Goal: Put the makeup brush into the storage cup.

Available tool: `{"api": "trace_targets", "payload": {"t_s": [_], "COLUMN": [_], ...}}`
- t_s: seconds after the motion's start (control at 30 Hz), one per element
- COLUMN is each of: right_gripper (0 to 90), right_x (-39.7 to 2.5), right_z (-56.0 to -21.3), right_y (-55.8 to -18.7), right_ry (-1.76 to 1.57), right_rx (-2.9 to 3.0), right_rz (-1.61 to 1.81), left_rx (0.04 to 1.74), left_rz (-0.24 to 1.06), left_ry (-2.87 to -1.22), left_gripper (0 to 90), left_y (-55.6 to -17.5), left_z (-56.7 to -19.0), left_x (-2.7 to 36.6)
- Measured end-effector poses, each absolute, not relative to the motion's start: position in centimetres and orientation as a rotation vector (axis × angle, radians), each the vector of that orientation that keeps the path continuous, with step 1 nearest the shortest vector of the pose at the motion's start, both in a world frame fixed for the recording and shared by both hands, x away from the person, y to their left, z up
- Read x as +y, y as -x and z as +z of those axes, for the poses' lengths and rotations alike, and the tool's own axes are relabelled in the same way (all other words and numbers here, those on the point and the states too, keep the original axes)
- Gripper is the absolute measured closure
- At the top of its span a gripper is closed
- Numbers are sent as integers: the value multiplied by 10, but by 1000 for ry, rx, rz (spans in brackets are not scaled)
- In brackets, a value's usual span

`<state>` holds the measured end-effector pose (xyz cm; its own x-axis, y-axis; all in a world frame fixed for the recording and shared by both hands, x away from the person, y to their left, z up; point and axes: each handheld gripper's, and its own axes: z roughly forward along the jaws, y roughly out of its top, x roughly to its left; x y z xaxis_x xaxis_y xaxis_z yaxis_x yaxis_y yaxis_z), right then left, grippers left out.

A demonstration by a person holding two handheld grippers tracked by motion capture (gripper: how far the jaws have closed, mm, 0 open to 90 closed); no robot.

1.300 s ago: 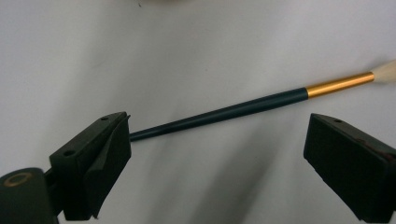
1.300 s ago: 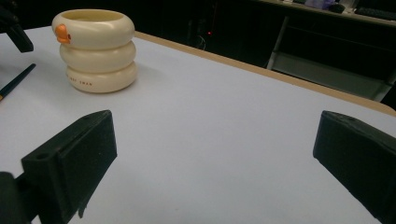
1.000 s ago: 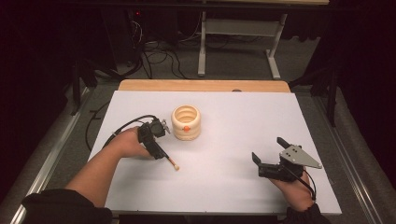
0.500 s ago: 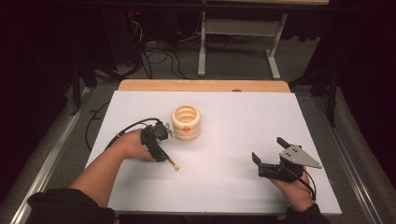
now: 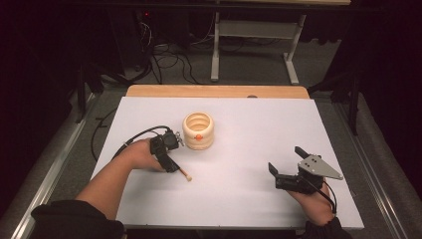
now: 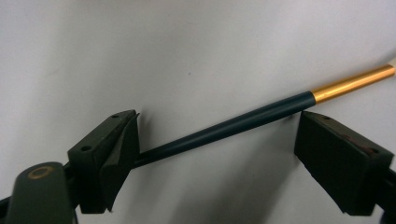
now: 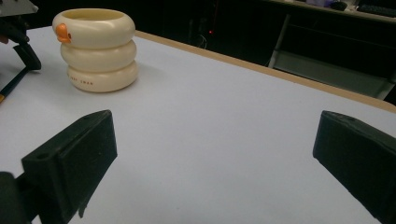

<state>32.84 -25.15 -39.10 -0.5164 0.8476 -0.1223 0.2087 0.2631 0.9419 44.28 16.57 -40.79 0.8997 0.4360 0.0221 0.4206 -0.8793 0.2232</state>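
My left gripper point(image 5: 169, 158), left of centre in the high view, spreads its jaws wide around a thin dark pen with a gold metal end point(image 6: 261, 116) lying on the white table point(image 5: 249, 134). My right gripper point(image 5: 288, 172), lower right, gapes wide, holding nothing. A cream ringed holder point(image 5: 198, 130) stands just above the pen.

Count on the bench point(image 5: 249, 199) — one cream ringed cup point(image 5: 198, 130), one dark brush point(image 5: 180, 169) with a gold ferrule. Grippers — two: left gripper point(image 5: 169, 158), right gripper point(image 5: 286, 167). Nothing else is counted.
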Motion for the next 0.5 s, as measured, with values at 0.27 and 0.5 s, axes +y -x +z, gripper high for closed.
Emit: {"api": "trace_targets", "payload": {"t_s": [0.27, 0.5], "right_gripper": [9, 10], "right_x": [-252, -252], "right_z": [-391, -391], "right_y": [-329, -329], "right_ry": [-957, -952], "right_rx": [1891, 1892], "right_rz": [1268, 1267], "left_rx": [662, 667], "left_rz": [78, 73], "left_ry": [-2847, -2837], "left_gripper": [176, 234], "left_y": [-444, -444], "left_z": [-408, -406], "left_x": [167, 169]}}
